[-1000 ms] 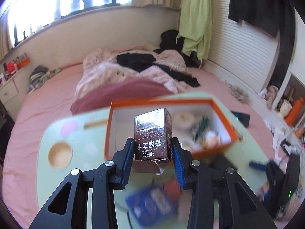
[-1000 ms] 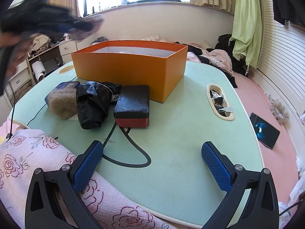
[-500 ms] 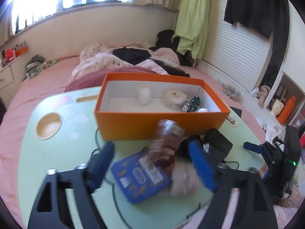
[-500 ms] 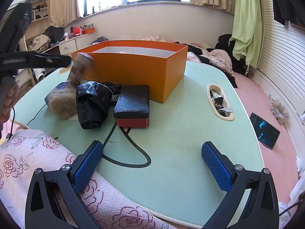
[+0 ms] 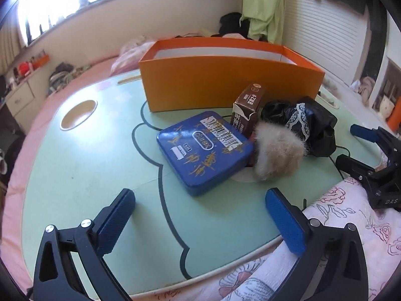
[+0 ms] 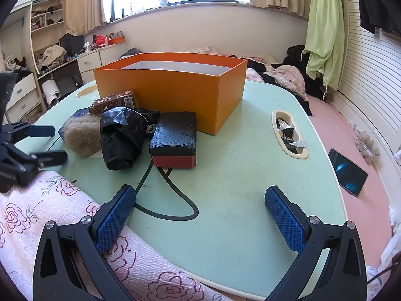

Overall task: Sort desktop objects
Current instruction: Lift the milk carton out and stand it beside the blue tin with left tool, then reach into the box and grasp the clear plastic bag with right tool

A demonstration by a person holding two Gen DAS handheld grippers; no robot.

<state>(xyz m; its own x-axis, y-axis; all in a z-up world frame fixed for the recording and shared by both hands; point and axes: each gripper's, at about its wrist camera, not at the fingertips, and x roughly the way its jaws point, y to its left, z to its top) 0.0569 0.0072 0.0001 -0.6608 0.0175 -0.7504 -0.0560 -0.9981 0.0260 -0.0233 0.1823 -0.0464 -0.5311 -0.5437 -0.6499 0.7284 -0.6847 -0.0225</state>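
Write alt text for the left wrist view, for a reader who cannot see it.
The left gripper, its blue-padded fingers opening with nothing between them, hangs over a pale green table. Ahead lie a blue tin, a brown carton, a beige fluffy item and a black bag, before an orange box.

Ahead of the left gripper's fingers [image 5: 283, 228] lies the tin [image 5: 204, 150], with the carton [image 5: 246, 111] and fur ball [image 5: 278, 151] to its right. The box [image 5: 225, 85] stands behind them. The carton seems to touch the box.
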